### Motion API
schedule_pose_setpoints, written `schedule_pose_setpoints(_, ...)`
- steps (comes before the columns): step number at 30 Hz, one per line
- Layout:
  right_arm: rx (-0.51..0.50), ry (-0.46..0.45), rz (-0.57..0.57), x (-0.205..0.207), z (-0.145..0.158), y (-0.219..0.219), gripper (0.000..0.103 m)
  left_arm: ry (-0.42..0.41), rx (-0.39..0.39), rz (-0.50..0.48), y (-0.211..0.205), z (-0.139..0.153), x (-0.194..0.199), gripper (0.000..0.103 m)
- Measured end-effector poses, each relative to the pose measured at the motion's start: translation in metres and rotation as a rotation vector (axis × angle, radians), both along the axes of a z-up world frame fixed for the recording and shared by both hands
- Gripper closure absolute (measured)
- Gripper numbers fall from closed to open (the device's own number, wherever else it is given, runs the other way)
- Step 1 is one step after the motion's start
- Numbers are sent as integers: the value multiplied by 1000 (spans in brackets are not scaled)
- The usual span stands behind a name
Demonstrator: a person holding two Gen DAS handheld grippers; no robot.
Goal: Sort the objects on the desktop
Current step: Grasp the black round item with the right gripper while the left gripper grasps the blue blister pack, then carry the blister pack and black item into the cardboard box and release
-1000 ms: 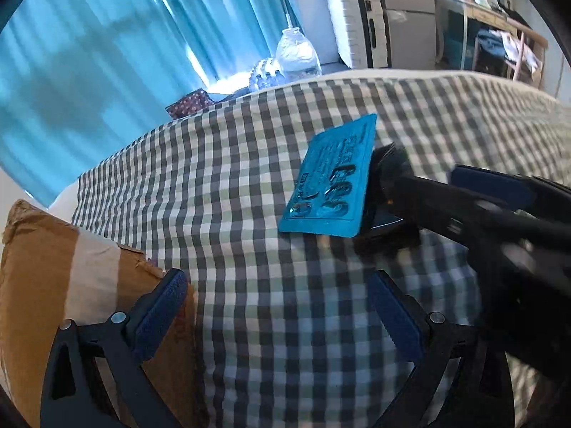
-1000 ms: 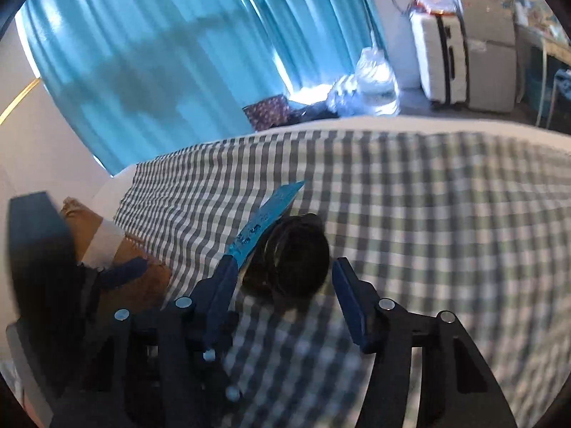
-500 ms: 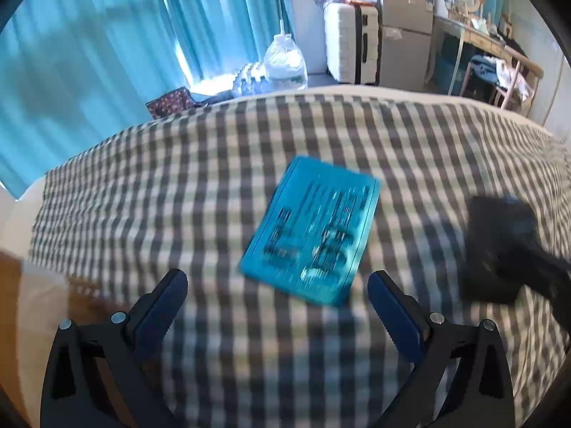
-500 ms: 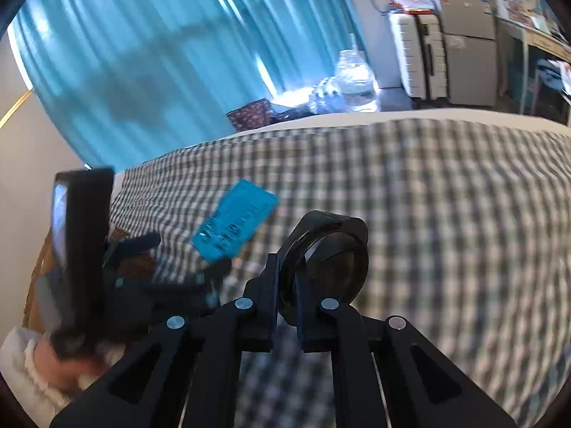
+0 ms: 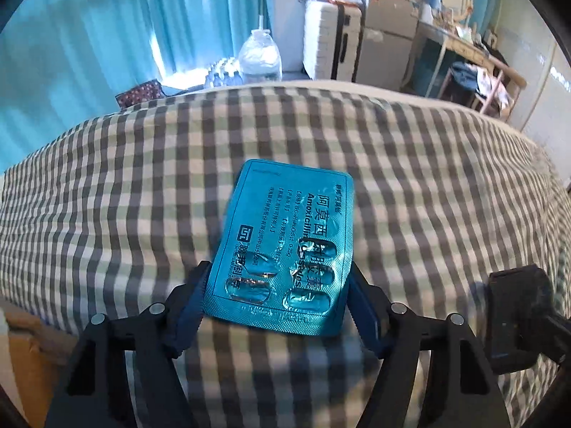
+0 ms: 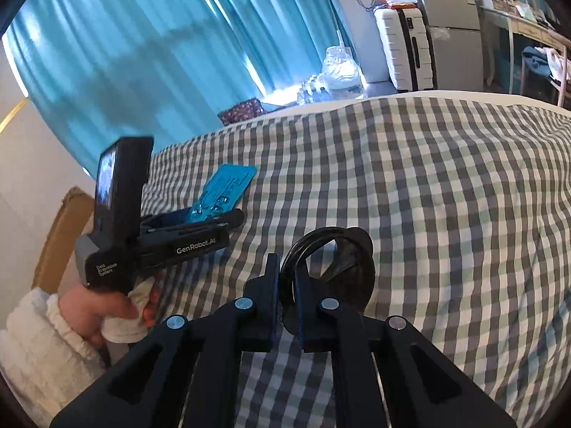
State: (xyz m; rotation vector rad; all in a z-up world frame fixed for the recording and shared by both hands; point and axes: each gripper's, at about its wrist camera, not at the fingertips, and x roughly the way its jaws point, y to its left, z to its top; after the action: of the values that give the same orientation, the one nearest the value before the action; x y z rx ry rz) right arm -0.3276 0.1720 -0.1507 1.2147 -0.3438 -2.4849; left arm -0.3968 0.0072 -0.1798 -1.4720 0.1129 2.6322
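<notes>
A blue blister pack of capsules [image 5: 285, 235] lies on the checked cloth [image 5: 107, 196]. My left gripper [image 5: 278, 285] straddles its near end; the jaws are closing, and both pads touch the pack's long edges. In the right wrist view the same pack [image 6: 225, 189] sticks out beyond the left gripper [image 6: 200, 217], which a hand in a white knit sleeve [image 6: 43, 342] holds. My right gripper [image 6: 287, 260] is shut on the rim of a black round object [image 6: 342, 267], held just above the cloth to the right of the pack.
A brown cardboard box [image 6: 60, 235] stands at the left edge of the cloth. Behind the far edge are teal curtains [image 6: 142, 53], a large water bottle [image 5: 258, 57], a white suitcase [image 5: 328, 35] and a grey fridge [image 6: 449, 10]. The right gripper's body [image 5: 517, 314] is at lower right.
The left gripper came down over the blister pack and its jaws narrowed onto its edges. The right gripper shut on the black round object and carried it off to the right.
</notes>
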Motion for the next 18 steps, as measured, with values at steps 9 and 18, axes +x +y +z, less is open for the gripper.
schedule_pose_setpoints(9,7,-31,-31,47,12,-5,96,-3,120,6,11,42,77,30)
schedule_pose_setpoints(18,7,-5,-55,131,60,-2,96,55,115,60,-6,113,178,30)
